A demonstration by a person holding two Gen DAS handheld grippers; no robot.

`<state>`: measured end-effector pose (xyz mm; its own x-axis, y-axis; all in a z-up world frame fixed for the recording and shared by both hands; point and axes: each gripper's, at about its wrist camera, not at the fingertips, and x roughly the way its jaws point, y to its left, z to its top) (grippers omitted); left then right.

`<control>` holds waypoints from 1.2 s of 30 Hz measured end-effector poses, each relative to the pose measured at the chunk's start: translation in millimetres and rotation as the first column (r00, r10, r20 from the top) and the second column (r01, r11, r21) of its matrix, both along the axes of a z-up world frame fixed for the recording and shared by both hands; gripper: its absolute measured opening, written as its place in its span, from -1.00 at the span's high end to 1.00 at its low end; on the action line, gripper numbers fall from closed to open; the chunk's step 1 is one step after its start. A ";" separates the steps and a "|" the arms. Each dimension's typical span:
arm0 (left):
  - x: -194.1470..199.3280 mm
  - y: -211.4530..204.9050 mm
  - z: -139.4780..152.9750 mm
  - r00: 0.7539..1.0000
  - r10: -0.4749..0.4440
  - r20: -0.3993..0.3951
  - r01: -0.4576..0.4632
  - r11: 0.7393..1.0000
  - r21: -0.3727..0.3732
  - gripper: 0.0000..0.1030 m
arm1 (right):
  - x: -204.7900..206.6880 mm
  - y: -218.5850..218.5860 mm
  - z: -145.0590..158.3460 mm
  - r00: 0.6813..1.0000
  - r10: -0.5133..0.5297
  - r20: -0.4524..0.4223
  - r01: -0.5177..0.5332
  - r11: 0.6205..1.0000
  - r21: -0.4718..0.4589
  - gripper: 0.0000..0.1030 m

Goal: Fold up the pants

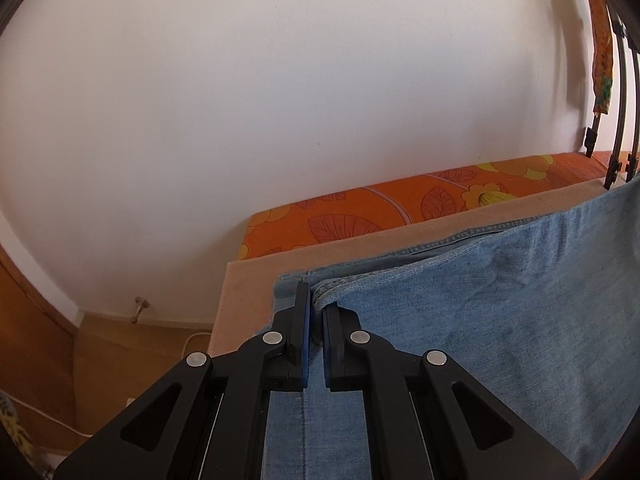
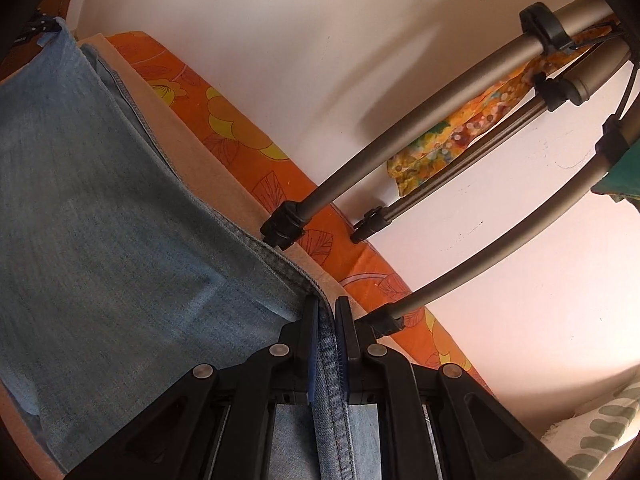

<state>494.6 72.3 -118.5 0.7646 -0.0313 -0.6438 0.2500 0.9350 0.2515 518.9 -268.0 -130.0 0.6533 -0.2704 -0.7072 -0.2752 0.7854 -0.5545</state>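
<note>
an orange flowery sheet [image 1: 360, 216] lies by the white wall [image 1: 240, 120]; grey tripod legs [image 2: 360, 168] stand on it.

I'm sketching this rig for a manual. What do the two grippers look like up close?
Both look alike: the left gripper and right gripper are matte black, with angular linkage arms, triangular cut-outs and round silver pivot pins. The fingers are flat black plates lined with blue pads. No cables, markings or sleeves show.

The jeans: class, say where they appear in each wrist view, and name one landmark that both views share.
Left wrist view: the jeans fill the lower right, pinched at centre bottom.
Right wrist view: the jeans fill the left and centre bottom.
Shared landmark: the orange floral cover along the white wall.
</note>
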 end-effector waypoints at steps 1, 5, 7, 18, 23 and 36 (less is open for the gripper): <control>4.2 -0.6 -3.7 1.000 0.000 -0.009 0.000 1.000 0.008 0.93 | 2.4 -0.1 -3.5 1.000 0.000 -0.002 0.000 1.000 0.003 0.89; 14.7 -4.9 -12.2 1.000 0.006 -0.017 -0.005 1.000 0.027 0.93 | 6.2 -1.4 -12.1 1.000 0.002 -0.002 -0.002 1.000 0.001 0.89; 19.9 -7.2 -18.0 0.999 0.010 -0.030 -0.009 0.999 0.037 0.93 | 7.7 -2.3 -15.8 1.000 0.002 -0.011 -0.002 1.000 -0.002 0.89; 41.5 -6.5 -30.9 0.995 0.057 -0.081 -0.049 0.994 0.098 0.62 | 15.0 0.3 -36.8 0.999 0.006 -0.048 -0.008 0.999 -0.039 0.89; 49.0 3.8 -28.3 0.991 0.118 -0.068 -0.112 0.989 0.092 0.50 | 14.5 -0.3 -36.9 0.999 0.007 -0.048 -0.009 0.999 -0.044 0.88; 5.9 10.6 14.1 0.994 0.107 0.003 -0.106 0.984 0.144 0.50 | -16.1 -7.1 6.5 0.999 -0.011 0.039 0.006 0.993 0.118 0.23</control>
